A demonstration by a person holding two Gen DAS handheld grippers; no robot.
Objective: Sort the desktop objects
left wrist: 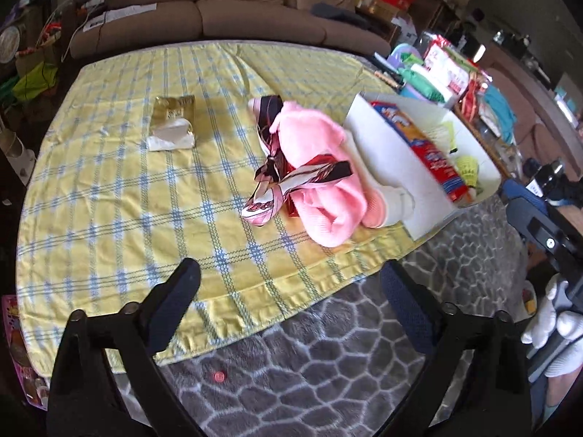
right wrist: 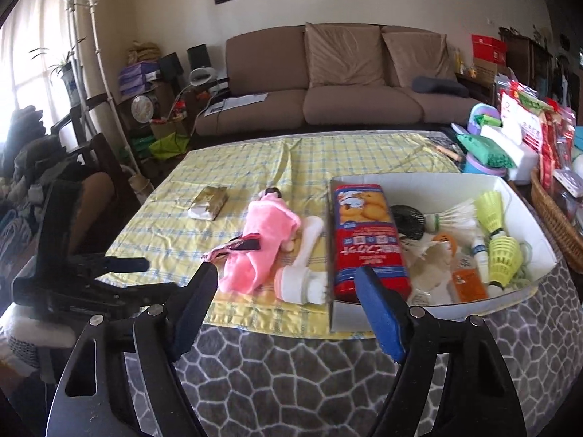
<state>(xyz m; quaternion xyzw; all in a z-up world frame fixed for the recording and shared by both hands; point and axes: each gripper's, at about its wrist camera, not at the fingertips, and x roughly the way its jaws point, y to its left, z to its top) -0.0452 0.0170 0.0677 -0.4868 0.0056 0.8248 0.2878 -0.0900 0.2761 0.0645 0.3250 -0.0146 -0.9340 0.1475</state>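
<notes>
A pink cloth (left wrist: pixel 317 167) tangled with a patterned scarf (left wrist: pixel 269 167) lies mid-table on the yellow checked cloth (left wrist: pixel 109 200), with a white brush (left wrist: pixel 386 196) against its right side. A gold packet (left wrist: pixel 173 123) with white tissue lies further left. My left gripper (left wrist: pixel 291 284) hangs open and empty over the table's near edge. My right gripper (right wrist: pixel 286 276) is also open and empty, just short of the brush (right wrist: pixel 302 276) and the pink cloth (right wrist: pixel 262 240). A white box (right wrist: pixel 524 200) on the right holds a red biscuit tin (right wrist: pixel 368 240), yellow shuttlecocks (right wrist: pixel 503 255) and small items.
A grey patterned cover (right wrist: pixel 291 371) shows along the table's front. Bags and packets (right wrist: pixel 528 127) and a wicker basket (right wrist: pixel 554 215) crowd the far right. A brown sofa (right wrist: pixel 328 91) stands behind. A gloved hand (left wrist: pixel 554 324) shows at the right of the left wrist view.
</notes>
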